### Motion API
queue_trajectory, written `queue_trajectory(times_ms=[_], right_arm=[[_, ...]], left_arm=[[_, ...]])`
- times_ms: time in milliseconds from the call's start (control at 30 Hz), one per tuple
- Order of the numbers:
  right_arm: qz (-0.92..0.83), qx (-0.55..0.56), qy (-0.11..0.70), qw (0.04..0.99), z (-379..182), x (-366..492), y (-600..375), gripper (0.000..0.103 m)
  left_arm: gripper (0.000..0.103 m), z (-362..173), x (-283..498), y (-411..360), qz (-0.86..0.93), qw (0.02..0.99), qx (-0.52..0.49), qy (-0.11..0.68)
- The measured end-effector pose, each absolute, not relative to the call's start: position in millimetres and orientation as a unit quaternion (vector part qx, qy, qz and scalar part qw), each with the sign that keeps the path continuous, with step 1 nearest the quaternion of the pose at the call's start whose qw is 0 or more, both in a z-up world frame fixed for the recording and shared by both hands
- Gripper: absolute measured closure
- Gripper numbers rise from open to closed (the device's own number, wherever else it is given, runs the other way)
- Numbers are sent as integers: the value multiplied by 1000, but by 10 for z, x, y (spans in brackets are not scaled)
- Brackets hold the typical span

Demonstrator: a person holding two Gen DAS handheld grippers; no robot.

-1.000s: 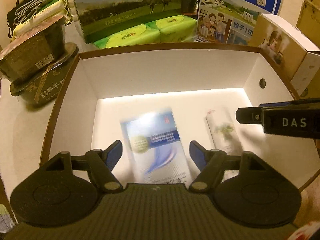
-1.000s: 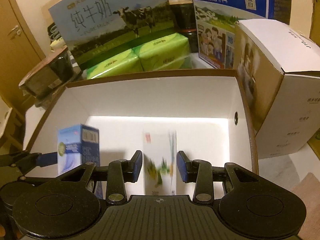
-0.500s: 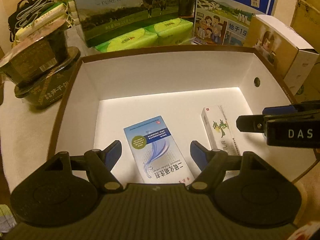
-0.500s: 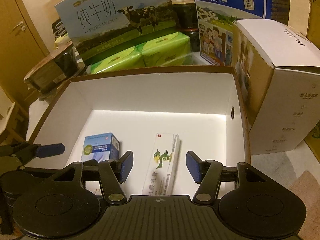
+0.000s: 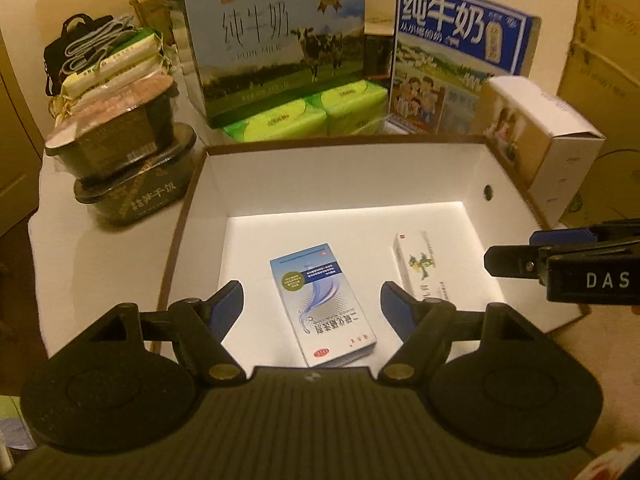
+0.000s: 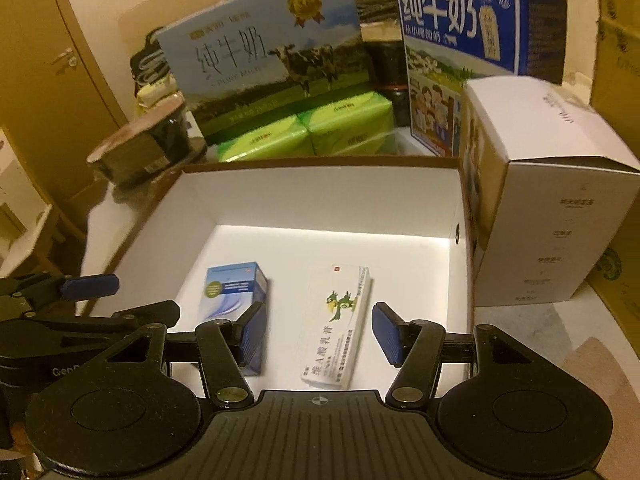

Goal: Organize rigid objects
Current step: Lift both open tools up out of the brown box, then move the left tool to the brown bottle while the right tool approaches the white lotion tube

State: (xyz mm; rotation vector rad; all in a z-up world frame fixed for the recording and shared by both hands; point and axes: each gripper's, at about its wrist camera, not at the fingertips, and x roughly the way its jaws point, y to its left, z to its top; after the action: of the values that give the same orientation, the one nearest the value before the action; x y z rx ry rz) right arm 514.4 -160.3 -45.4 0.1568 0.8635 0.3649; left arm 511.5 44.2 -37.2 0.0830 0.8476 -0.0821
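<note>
A white open carton [image 5: 340, 176] with a brown rim holds two boxes lying flat on its floor. The blue-and-white medicine box [image 5: 322, 304] lies below my left gripper [image 5: 312, 298], whose jaws stand wide and clear of it. The slim white box with a green bird logo [image 6: 340, 320] lies below my right gripper [image 6: 320, 320], which is open with its pads off the box. From the right wrist view, the blue box [image 6: 236, 296] sits left of the slim one. The right gripper's fingers [image 5: 516, 258] reach in from the right over the carton's edge.
Behind the carton [image 6: 320, 196] stand two milk cases [image 5: 280, 48] [image 5: 460, 52] and green tissue packs [image 5: 304, 116]. Stacked dark food tubs [image 5: 128, 160] sit at the left. A tall white box [image 6: 552, 208] stands against the carton's right wall.
Both grippers have pulled back and up from the carton. The right jaws have widened off the slim white box. Both boxes, blurred a second ago, now lie still on the floor.
</note>
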Motion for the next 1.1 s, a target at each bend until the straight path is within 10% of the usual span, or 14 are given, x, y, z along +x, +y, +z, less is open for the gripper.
queue_trajectory(times_ms=[1100], right_arm=[[204,100,350,909,92,2902,-2154,32]], left_arm=[[29,223,2784,432,-31,925,-19,377]])
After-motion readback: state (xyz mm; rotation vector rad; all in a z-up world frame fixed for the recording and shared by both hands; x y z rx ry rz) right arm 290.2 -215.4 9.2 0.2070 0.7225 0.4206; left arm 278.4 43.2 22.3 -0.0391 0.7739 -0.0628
